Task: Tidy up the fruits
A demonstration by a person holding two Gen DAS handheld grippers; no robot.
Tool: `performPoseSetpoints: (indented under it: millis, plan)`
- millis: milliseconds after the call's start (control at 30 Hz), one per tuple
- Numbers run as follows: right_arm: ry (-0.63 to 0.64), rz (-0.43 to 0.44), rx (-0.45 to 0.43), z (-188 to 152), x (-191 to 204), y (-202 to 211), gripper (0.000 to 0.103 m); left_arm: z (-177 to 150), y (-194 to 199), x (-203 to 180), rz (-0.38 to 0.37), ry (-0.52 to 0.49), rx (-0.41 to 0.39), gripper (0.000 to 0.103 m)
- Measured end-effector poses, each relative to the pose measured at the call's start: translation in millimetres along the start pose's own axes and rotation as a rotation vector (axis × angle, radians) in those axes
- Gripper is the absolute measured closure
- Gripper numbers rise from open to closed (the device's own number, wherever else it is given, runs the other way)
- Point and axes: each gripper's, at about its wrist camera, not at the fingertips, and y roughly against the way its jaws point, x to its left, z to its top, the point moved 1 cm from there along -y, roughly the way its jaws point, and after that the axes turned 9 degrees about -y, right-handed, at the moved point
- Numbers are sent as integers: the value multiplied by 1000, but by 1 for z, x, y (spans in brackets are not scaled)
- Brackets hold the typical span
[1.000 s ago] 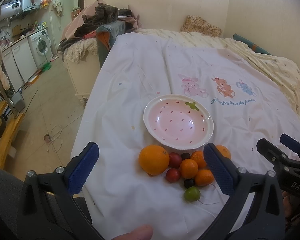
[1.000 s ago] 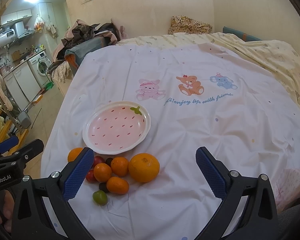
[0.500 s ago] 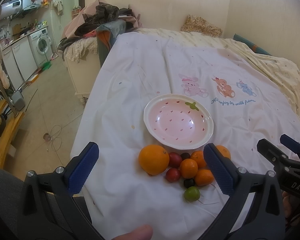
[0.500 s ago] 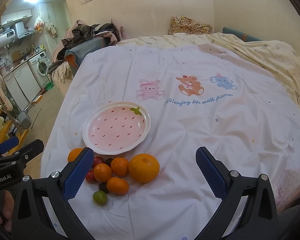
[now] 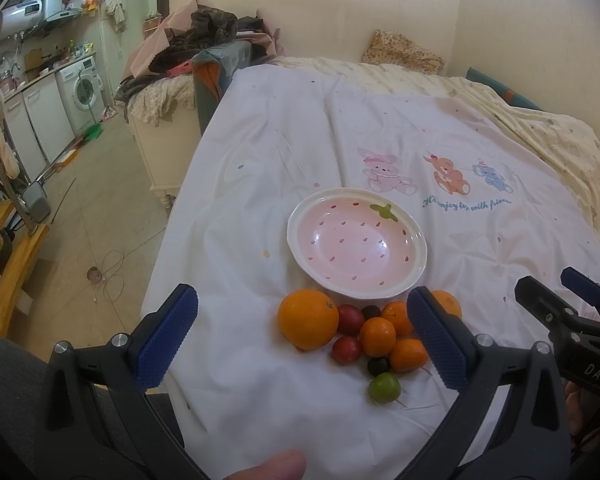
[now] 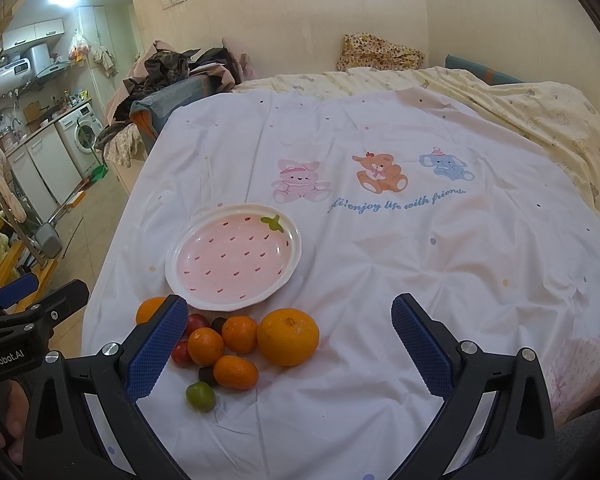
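The left gripper (image 5: pixel 302 338) is hovering low over the near edge of the bed (image 5: pixel 440 128), its jaws spread wide and holding nothing. The right gripper (image 6: pixel 290 344) is hanging beside it, jaws likewise wide apart and empty. Each gripper is showing at the edge of the other's view.

On the white sheet (image 6: pixel 400 272) printed with cartoon animals, a pink strawberry plate (image 5: pixel 357 242) is sitting with nothing in it. Just in front of the plate, toward the person, the fruit is lying in a tight cluster on the sheet. A big orange (image 5: pixel 308 319) is sitting at one end, close to the plate's rim. Next to it, several small oranges (image 5: pixel 377 336) are bunching together, touching one another, with one more (image 6: pixel 151 309) partly hidden behind a gripper finger in both views. Two red tomatoes (image 5: pixel 346 350) are nestling between the big orange and the small ones. Two dark, small round fruits (image 5: pixel 378 366) are tucked in among them. A green fruit (image 5: pixel 384 387) is lying nearest the person, just apart from the rest.

A fingertip (image 5: pixel 274 466) is showing at the bottom of the left view.
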Motion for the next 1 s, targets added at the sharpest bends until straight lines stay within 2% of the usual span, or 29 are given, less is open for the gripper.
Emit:
performPoseSetpoints:
  millis: [600,767,1000]
  plan:
    - [-3,-12,14,3,0,-2,0,-6,-1,1,14,3,23,0]
    - [-42,20,117,5,-7,-20,0,-9,-5,2,1,16,54,0]
    - [-119,67,347,8,-23,-67,0,-7,-9,2,17,17,79,0]
